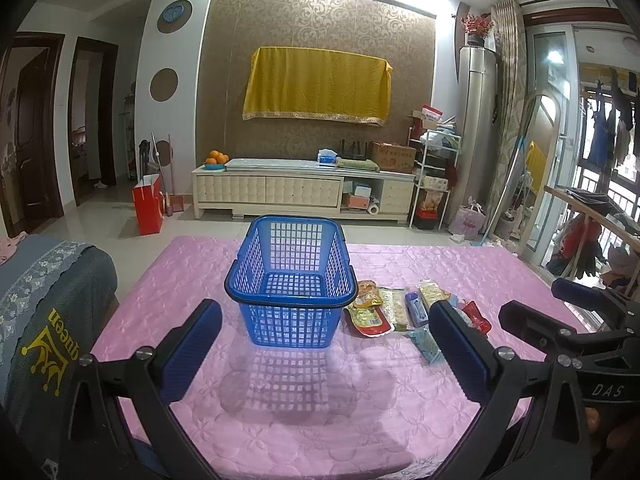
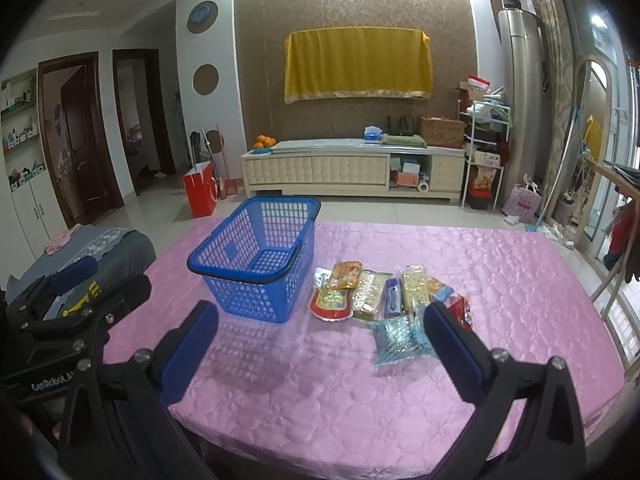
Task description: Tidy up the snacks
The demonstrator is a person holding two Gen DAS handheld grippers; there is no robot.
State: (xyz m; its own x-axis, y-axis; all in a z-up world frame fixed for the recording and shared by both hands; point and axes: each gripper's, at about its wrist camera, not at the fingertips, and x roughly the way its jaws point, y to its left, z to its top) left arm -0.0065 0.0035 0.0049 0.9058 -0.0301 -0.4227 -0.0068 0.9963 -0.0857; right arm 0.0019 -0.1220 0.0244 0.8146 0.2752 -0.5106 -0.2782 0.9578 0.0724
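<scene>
An empty blue plastic basket (image 1: pixel 291 280) (image 2: pixel 256 256) stands on the pink table (image 1: pixel 304 408) (image 2: pixel 500 288). To its right lies a cluster of snack packets (image 1: pixel 396 306) (image 2: pixel 380 296): an orange-red pouch (image 2: pixel 345 276), a purple packet (image 2: pixel 393 298), cracker packs (image 2: pixel 414 288) and a light blue packet (image 2: pixel 400 336) nearest me. My left gripper (image 1: pixel 326 342) hovers open just in front of the basket. My right gripper (image 2: pixel 320 346) hovers open near the front of the table, its right finger hiding part of the snack pile. Neither holds anything.
A grey-blue covered seat (image 1: pixel 44 304) (image 2: pixel 100 248) stands at the table's left. The right gripper's body (image 1: pixel 580 328) shows at right in the left view; the left gripper's body (image 2: pixel 60 308) shows at left in the right view. Beyond the table are floor and a TV cabinet (image 1: pixel 304 190).
</scene>
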